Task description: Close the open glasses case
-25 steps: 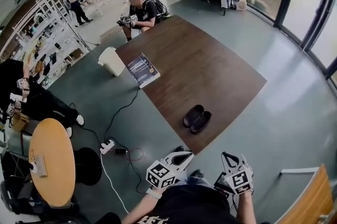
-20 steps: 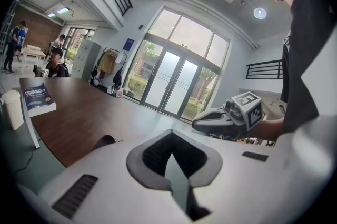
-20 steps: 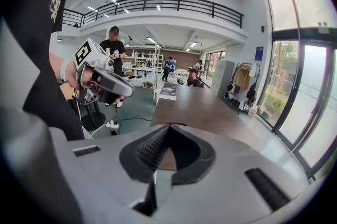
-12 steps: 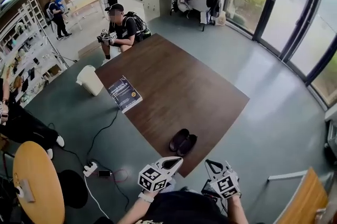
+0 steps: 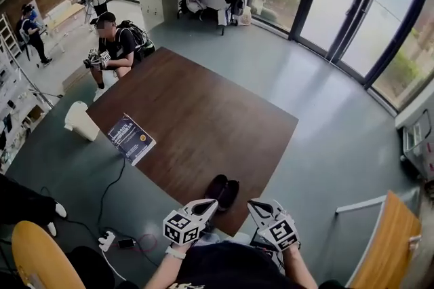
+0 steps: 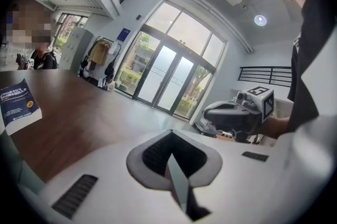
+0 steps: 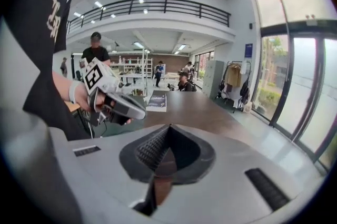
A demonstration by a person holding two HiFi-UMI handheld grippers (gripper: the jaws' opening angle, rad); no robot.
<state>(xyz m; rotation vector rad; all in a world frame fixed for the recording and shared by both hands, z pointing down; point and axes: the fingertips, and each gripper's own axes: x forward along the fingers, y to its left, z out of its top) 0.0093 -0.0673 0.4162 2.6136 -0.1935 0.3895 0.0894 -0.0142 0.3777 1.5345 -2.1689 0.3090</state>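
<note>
The open glasses case (image 5: 227,191) is black and lies with both halves spread flat near the front edge of the big dark-brown table (image 5: 196,118). In the head view my left gripper (image 5: 209,203) and right gripper (image 5: 255,205) are held close to my body, just short of that edge, on either side of the case. Both are shut, with nothing between the jaws. The left gripper view shows its own jaws (image 6: 169,136) meeting over the tabletop and the right gripper (image 6: 237,115) beside it. From the right gripper view (image 7: 168,131), the case is hidden.
A dark blue book (image 5: 131,138) lies at the table's left edge. A seated person (image 5: 116,43) holds grippers at the far end. A white container (image 5: 80,121), a power strip (image 5: 107,239) with cables, and a round wooden table (image 5: 37,257) are at left.
The head view has swung right, so the table, book and case sit further left and lower in the picture. Both grippers stay shut near my body.
</note>
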